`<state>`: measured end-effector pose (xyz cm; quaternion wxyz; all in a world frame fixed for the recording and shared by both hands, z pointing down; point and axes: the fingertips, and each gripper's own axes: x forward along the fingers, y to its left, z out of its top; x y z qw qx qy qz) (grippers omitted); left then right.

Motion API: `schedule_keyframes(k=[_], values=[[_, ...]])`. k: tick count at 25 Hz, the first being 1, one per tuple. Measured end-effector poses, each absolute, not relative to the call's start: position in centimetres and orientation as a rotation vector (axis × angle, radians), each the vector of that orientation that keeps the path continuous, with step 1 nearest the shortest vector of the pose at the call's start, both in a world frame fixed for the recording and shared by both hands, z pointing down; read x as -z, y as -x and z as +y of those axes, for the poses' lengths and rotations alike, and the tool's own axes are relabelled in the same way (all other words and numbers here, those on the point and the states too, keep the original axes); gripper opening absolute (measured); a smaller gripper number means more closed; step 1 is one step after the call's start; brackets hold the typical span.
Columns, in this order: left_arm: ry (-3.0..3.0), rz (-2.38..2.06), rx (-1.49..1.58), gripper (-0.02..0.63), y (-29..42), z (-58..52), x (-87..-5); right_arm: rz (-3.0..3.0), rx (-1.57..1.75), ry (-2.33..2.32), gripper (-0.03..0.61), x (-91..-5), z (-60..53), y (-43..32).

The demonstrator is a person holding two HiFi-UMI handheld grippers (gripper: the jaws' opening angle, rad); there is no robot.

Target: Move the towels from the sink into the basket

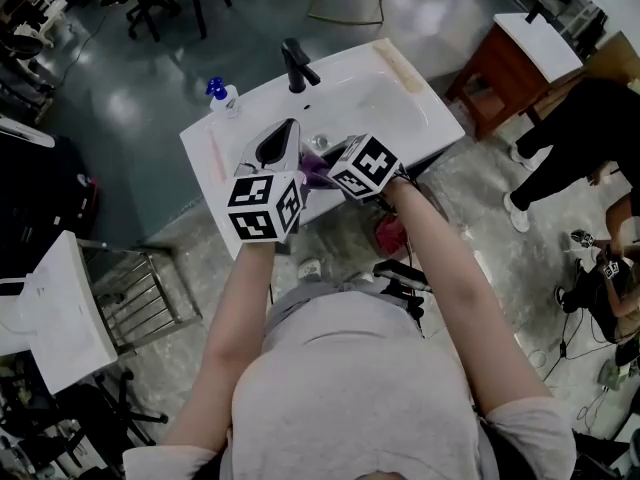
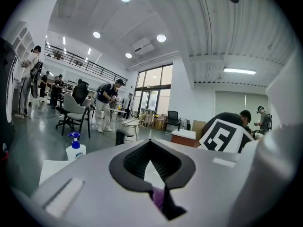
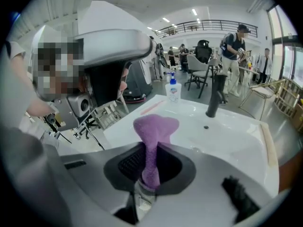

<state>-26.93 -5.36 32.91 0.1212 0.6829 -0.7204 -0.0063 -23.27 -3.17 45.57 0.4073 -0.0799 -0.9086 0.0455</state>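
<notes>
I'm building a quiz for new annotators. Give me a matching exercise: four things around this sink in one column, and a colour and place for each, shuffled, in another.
Things:
1. towel
2. faucet
3. pump bottle
4. side table

Descriptions:
A. black, at the back edge of the sink
B. brown with a white top, on the floor
C. purple, clamped in the right gripper
D. blue cap, on the sink's corner

Pairs: 1-C, 2-A, 3-D, 4-B

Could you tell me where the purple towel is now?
The towel is pinched in the jaws of the right gripper, over the near side of the sink; the head view shows it beside the left gripper.
</notes>
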Motion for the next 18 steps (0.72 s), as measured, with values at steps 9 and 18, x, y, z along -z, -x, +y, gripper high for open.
schedule_keyframes(k=[9,18], values=[[-2.066,-2.041,0.016,0.006,23.7,-7.5,-32.3,-2.346,-0.145,0.070,0.057,-44.2,-5.5,19.2],[-2.158,-1.953,-0.014,0.006,20.1,-9.5,-32.3,-2.449,-0.200,-0.116,0.057,-41.8,-7.4,15.5]])
